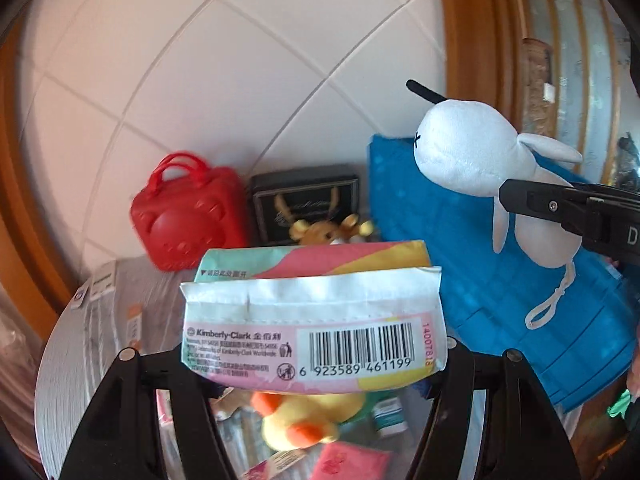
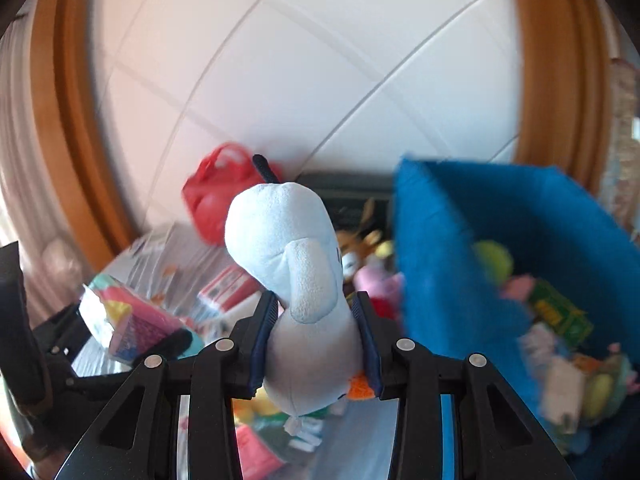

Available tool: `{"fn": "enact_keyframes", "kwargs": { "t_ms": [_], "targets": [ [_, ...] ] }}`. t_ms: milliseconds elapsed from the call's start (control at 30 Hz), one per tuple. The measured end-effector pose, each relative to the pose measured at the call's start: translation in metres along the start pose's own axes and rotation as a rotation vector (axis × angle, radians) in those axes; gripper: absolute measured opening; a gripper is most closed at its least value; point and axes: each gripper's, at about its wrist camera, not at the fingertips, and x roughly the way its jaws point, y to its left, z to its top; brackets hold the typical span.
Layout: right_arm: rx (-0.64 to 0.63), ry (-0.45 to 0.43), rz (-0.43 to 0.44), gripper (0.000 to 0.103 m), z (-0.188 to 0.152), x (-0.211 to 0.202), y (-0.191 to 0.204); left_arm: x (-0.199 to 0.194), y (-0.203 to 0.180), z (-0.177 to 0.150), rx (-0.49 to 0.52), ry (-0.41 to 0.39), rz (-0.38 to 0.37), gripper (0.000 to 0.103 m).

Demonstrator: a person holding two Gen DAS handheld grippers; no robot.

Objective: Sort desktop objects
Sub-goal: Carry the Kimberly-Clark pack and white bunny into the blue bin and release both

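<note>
White tiled wall (image 1: 224,80) behind a cluttered worktop (image 1: 80,340). My right tongs (image 2: 316,340) pinch the white plush (image 2: 296,260) beside the blue bin (image 2: 440,280); my left tongs (image 1: 316,364) clamp the tissue pack (image 1: 312,320) left of it. I judge both carried mid-sort; next, over the bin's mouth, release.

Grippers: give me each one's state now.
Left gripper: closed on the tissue pack.
Right gripper: closed on the white plush toy.
</note>
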Motion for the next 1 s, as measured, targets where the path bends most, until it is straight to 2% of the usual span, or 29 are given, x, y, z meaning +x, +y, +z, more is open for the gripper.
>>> {"fn": "enact_keyframes", "kwargs": {
  "t_ms": [167,300,333,400,533,733,1000],
  "targets": [
    [0.022,-0.104,-0.136,0.038,0.006,-0.059,-0.046,-0.006,-0.060,0.034,0.048,-0.044,-0.105,0.065],
    [0.066,-0.146,-0.228,0.038,0.004,-0.097,-0.093,-0.013,-0.118,0.059,0.101,-0.100,-0.177,0.065],
    [0.076,-0.155,-0.275,0.039,0.002,-0.107,-0.111,-0.014,-0.130,0.063,0.111,-0.108,-0.194,0.065],
    [0.093,-0.159,-0.347,0.039,-0.005,-0.121,-0.138,-0.011,-0.162,0.070,0.139,-0.111,-0.226,0.065],
    [0.134,-0.134,-0.415,0.039,-0.020,-0.134,-0.189,-0.002,-0.217,0.076,0.188,-0.088,-0.285,0.065],
    [0.161,-0.079,-0.450,0.039,-0.048,-0.139,-0.257,0.005,-0.283,0.071,0.266,-0.049,-0.311,0.065],
    [0.182,-0.036,-0.396,0.039,-0.067,-0.125,-0.297,0.013,-0.307,0.068,0.306,-0.022,-0.233,0.065]
  ]
}}
